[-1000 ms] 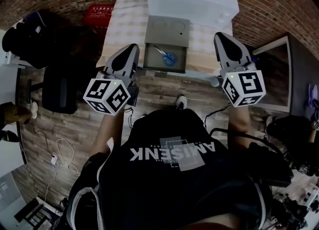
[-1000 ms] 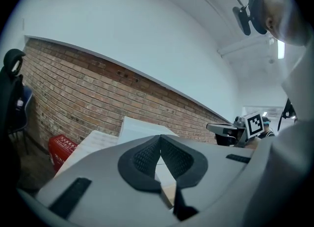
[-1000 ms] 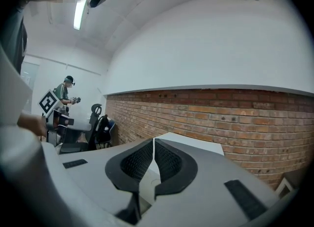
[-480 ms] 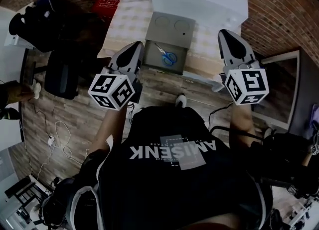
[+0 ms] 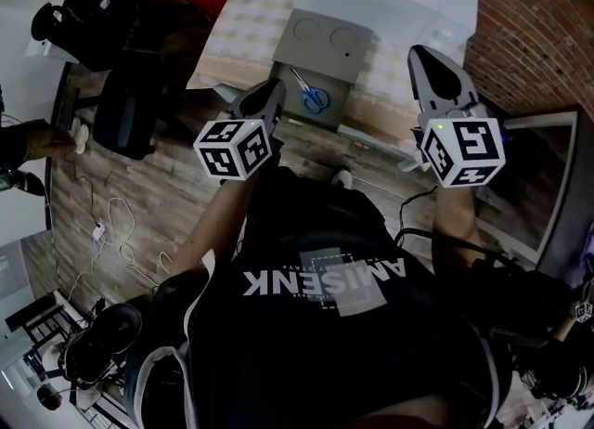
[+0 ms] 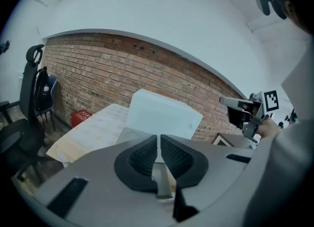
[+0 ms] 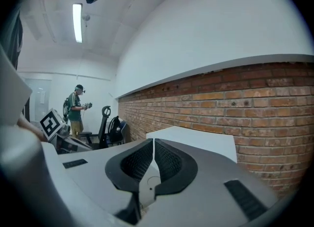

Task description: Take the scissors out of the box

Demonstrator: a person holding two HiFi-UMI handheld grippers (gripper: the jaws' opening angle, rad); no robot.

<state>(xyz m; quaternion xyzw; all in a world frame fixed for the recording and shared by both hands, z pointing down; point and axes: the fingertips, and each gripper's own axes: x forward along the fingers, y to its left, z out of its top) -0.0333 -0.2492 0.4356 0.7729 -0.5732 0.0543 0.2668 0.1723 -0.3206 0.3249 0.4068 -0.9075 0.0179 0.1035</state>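
Left claw (image 5: 274, 86) nearer; one scissors (image 5: 315, 98).

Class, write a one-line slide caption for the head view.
Left hand-held gripper and right hand-held gripper, both shut, flank an open grey box holding blue-handled scissors on a table.

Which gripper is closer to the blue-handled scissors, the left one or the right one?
Left. The left gripper is close beside the scissors, on their left; the right gripper is farther away, on their right.
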